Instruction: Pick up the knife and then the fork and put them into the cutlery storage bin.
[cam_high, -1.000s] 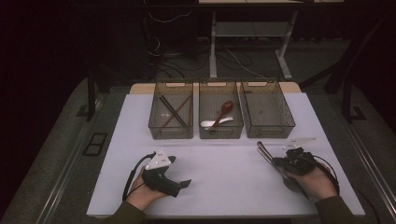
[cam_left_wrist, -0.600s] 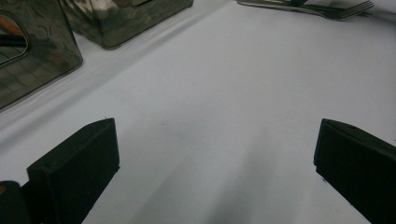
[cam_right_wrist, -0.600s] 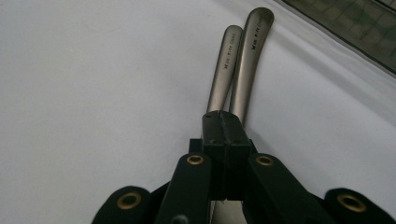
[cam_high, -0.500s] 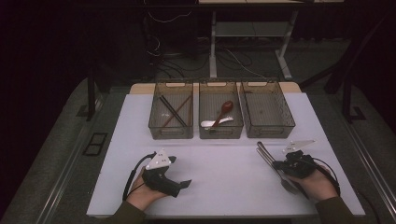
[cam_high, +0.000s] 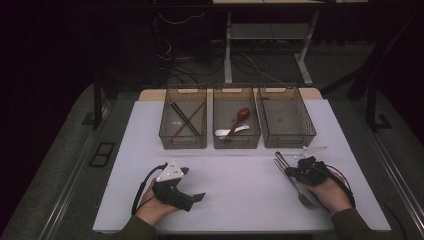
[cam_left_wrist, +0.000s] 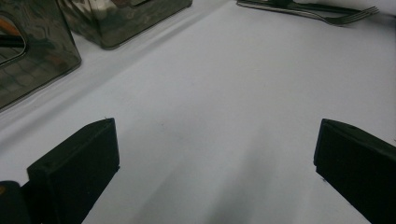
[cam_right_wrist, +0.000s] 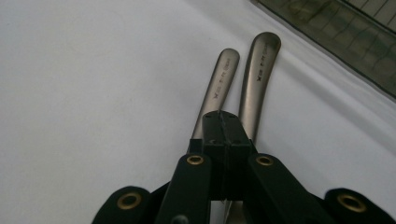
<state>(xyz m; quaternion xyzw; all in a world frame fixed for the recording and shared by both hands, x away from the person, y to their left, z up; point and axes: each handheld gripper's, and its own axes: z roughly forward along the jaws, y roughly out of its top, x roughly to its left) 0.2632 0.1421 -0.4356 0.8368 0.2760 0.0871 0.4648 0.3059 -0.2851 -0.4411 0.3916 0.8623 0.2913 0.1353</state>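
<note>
A: Report the right gripper (cam_high: 295, 172).

B: It sits at the near right of the table (cam_high: 240, 175), held in the person's right hand (cam_high: 327, 192). In the right gripper view (cam_right_wrist: 223, 122) its jaws are pressed together, black pads meeting flat. Whether they pinch anything cannot be told: the pads lie directly over two metal handles, and the contact is hidden beneath them.

A: Locate the utensils.

B: Two pieces of metal cutlery lie side by side on the table, handles pointing to the far left, heads toward the near edge. One is a fork (cam_high: 304, 196); its tines show just beside the right hand. The second handle (cam_right_wrist: 259, 70) lies to the right of the fork's in the right gripper view; its head is hidden.

A: Report the left gripper (cam_high: 192, 195).

B: It rests at the near left in the left hand (cam_high: 150, 207), well apart from the cutlery. In the left gripper view (cam_left_wrist: 215, 172) its jaws are spread wide with bare table between them.

A: Other items?

B: Three clear bins stand in a row at the far side: left bin (cam_high: 165, 132) with crossed chopsticks (cam_high: 186, 120), middle bin (cam_high: 254, 132) with two spoons (cam_high: 235, 124), right bin (cam_high: 307, 127).
</note>
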